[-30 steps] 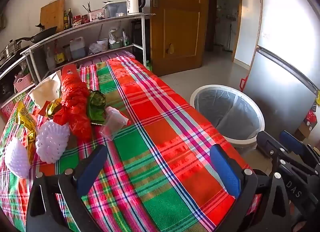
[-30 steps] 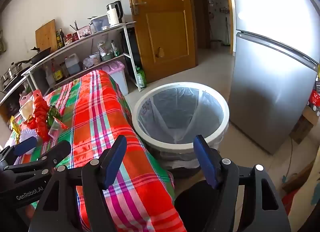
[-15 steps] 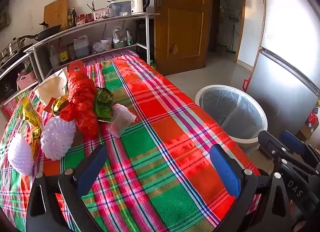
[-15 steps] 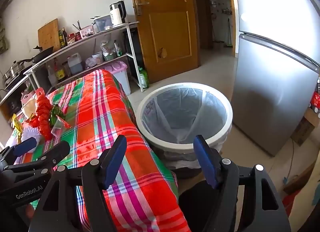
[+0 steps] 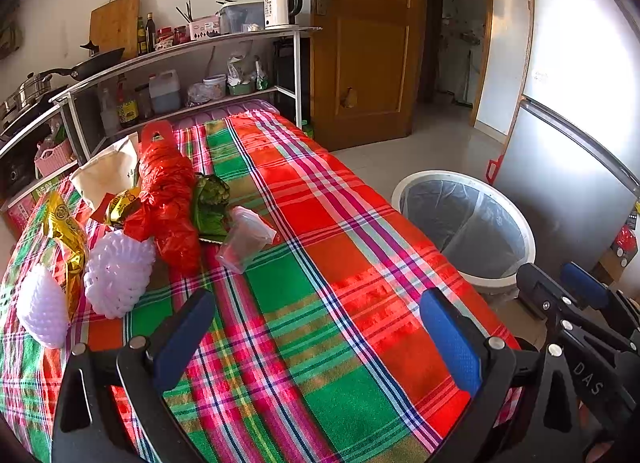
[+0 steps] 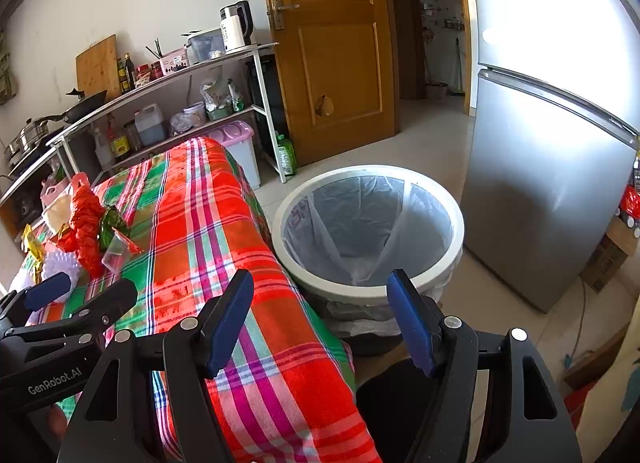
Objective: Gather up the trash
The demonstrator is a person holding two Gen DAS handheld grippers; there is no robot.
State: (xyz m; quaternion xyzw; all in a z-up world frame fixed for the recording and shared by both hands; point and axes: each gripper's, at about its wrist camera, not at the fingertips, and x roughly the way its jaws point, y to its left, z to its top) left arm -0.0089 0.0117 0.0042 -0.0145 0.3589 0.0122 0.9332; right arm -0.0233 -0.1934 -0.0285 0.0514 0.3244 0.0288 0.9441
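Trash lies in a heap at the left of the plaid-covered table (image 5: 320, 263): a crumpled red plastic bag (image 5: 170, 191), a green wrapper (image 5: 210, 203), a clear plastic cup (image 5: 246, 239) on its side, two white foam fruit nets (image 5: 116, 271), a gold wrapper (image 5: 66, 235) and a white paper bag (image 5: 108, 171). A round white bin (image 6: 368, 231) with a clear liner stands on the floor right of the table. My left gripper (image 5: 316, 331) hovers open over the table's near part, short of the heap. My right gripper (image 6: 320, 315) is open and empty by the table's edge, in front of the bin.
A metal shelf rack (image 5: 180, 63) with a kettle, bottles, pans and a cutting board runs behind the table. A wooden door (image 5: 360, 43) stands at the back, a silver fridge (image 6: 552, 163) at the right. Tiled floor surrounds the bin; a cardboard box (image 6: 612, 255) sits by the fridge.
Both views have shifted slightly back and up, so the heap and the bin sit a little lower and farther in. Both grippers stay open and empty.
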